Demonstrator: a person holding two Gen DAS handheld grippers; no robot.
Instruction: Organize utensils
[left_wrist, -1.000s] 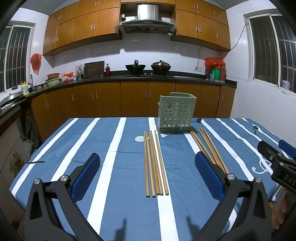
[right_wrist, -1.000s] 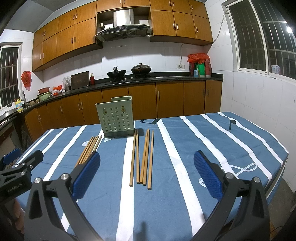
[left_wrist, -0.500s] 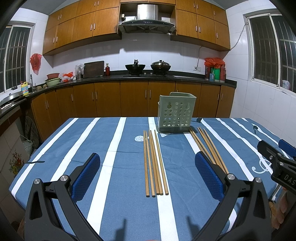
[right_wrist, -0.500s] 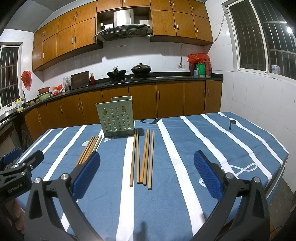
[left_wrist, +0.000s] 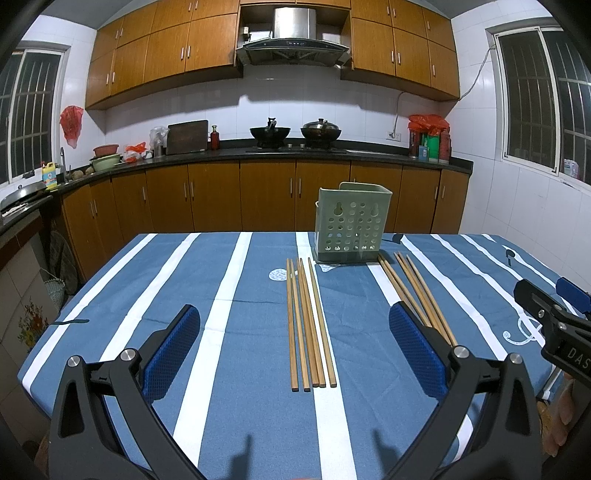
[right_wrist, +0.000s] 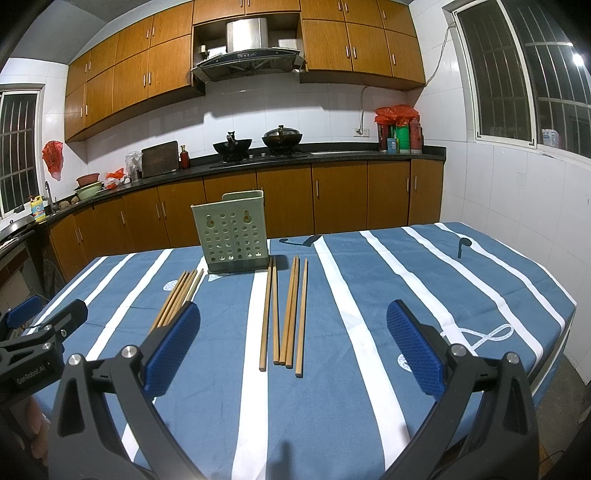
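Since the earlier frames nothing had moved: both grippers and all the utensils kept the same places. The left gripper (left_wrist: 295, 347) hung above the near part of the table (left_wrist: 229, 362), its jaws spread wide and holding nothing. The right gripper (right_wrist: 293, 347) was in the same posture, jaws wide apart and empty. In the left wrist view a part of the right gripper showed at the right edge, and in the right wrist view a part of the left gripper showed at the left edge.

The table wore a blue cloth with white stripes. A green perforated utensil holder (left_wrist: 351, 225) stood upright toward the far side of the table. Two groups of wooden chopsticks lay flat on the cloth in front of it: the left group of chopsticks (left_wrist: 308, 325) lay close together and nearly parallel, while the right group of chopsticks (right_wrist: 284, 314) lay more loosely, starting just beside the holder's base.
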